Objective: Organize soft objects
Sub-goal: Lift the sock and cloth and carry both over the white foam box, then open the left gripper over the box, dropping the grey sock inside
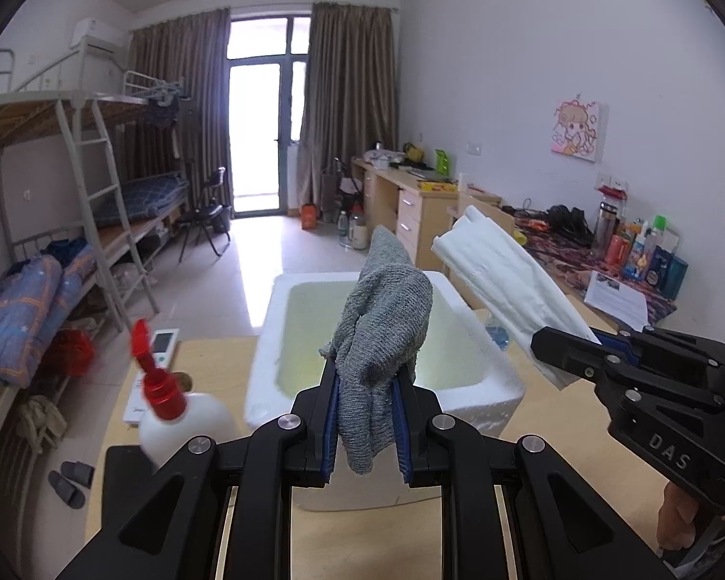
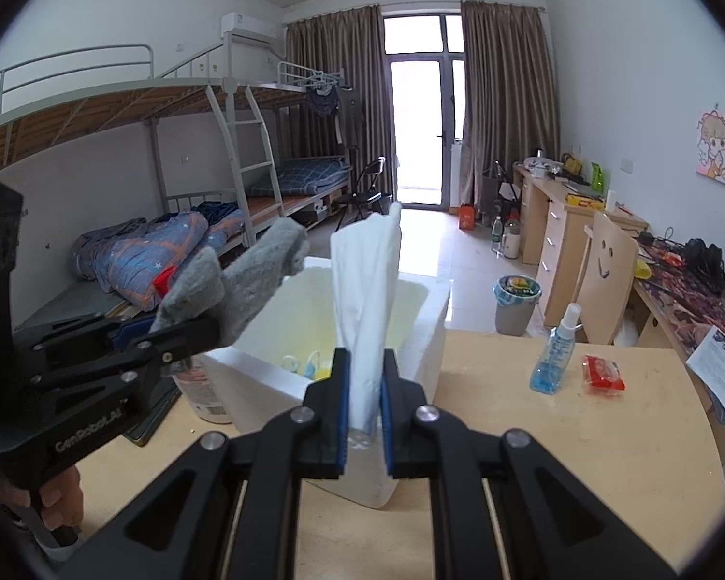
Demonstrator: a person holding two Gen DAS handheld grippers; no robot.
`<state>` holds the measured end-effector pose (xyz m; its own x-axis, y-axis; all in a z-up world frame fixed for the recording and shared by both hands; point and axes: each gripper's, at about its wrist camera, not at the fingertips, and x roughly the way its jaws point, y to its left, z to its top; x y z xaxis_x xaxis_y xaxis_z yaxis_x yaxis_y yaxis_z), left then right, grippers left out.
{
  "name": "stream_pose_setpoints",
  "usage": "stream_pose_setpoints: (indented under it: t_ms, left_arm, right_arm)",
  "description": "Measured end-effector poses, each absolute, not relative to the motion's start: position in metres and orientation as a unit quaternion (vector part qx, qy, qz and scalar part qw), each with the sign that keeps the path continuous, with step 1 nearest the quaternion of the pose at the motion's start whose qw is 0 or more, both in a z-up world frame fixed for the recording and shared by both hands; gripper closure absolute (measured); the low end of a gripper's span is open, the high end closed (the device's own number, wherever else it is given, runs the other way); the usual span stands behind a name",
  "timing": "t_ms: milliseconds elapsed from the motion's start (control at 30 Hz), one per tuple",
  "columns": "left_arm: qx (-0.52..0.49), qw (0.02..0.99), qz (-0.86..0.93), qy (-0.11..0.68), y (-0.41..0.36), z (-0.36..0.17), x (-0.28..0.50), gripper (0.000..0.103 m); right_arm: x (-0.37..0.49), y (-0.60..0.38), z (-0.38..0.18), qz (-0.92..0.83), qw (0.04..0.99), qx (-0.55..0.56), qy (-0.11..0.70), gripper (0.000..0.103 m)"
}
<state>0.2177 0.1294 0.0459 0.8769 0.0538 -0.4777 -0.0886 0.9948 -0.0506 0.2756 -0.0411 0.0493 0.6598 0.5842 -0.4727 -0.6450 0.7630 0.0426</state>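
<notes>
Left gripper [image 1: 367, 427] marked "GenRobot.AI", fingers clamping grey knitted cloth [image 1: 384, 338], right gripper [image 2: 365, 415] marked "DAS", fingers pinching folded white cloth [image 2: 367, 290], both above white foam box [image 2: 425, 338] on tabletop [image 2: 580, 435]

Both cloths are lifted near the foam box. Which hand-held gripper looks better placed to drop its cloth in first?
Left, probably. The left hand-held gripper holds the grey cloth in line with the white foam box opening, while the right hand-held gripper angles its white cloth off to one side.

I see a blue spray bottle [image 2: 556, 353] and red packet [image 2: 603, 375] on the wooden table [image 2: 604, 459] — white bottle with red cap [image 1: 179, 411] left, bunk bed [image 2: 193, 145] behind.
</notes>
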Motion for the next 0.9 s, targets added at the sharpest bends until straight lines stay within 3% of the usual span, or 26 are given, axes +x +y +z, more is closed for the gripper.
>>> stream_pose_setpoints:
  t_ms: [900]
  left_arm:
    - [-0.037,0.964,0.033,0.261,0.124,0.045,0.270,0.083]
  right_arm:
    - [0.282,-0.074,0.045,0.308,0.919,-0.045,0.242,0.089]
